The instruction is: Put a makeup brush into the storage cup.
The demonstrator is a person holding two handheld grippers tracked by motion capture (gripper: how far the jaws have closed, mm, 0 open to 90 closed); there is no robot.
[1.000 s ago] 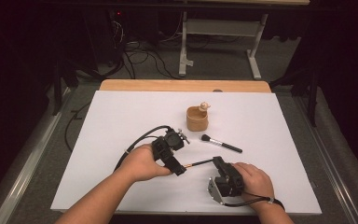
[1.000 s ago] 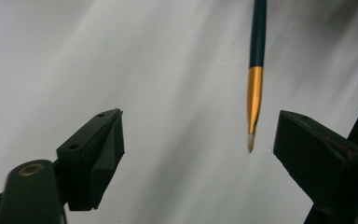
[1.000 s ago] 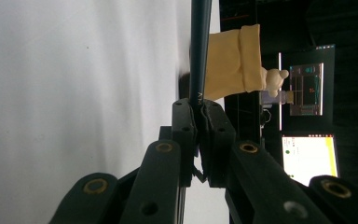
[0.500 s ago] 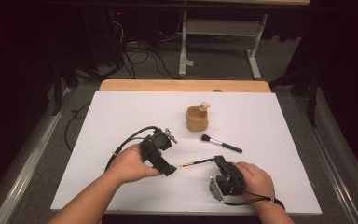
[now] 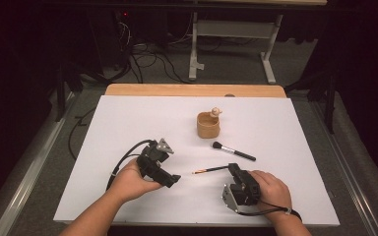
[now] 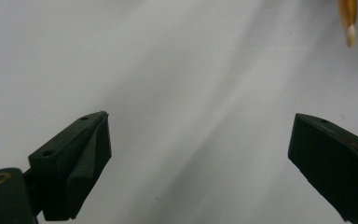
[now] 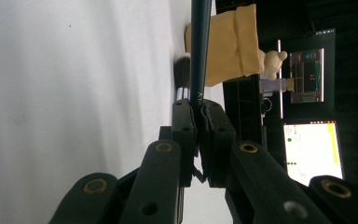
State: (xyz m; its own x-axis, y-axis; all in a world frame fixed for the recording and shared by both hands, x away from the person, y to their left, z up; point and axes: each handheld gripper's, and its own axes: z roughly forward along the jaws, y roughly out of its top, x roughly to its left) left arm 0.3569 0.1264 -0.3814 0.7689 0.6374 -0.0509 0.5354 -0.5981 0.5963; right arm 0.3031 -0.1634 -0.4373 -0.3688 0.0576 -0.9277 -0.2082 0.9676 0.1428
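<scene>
Since the earlier frame, the left tool (image 5: 171, 179) has drawn back from the thin brush (image 5: 210, 170) toward the near-left, its jaws just opening and now empty. Right tool (image 5: 234, 169) clamps the thin brush's dark end, holding it above the white surface (image 5: 128, 123).

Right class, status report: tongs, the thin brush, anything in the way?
Left tongs open, just been opening, nothing between them. Right tongs shut on thin brush. Tan pot and makeup brush beyond it, apart; nothing in the way.
</scene>
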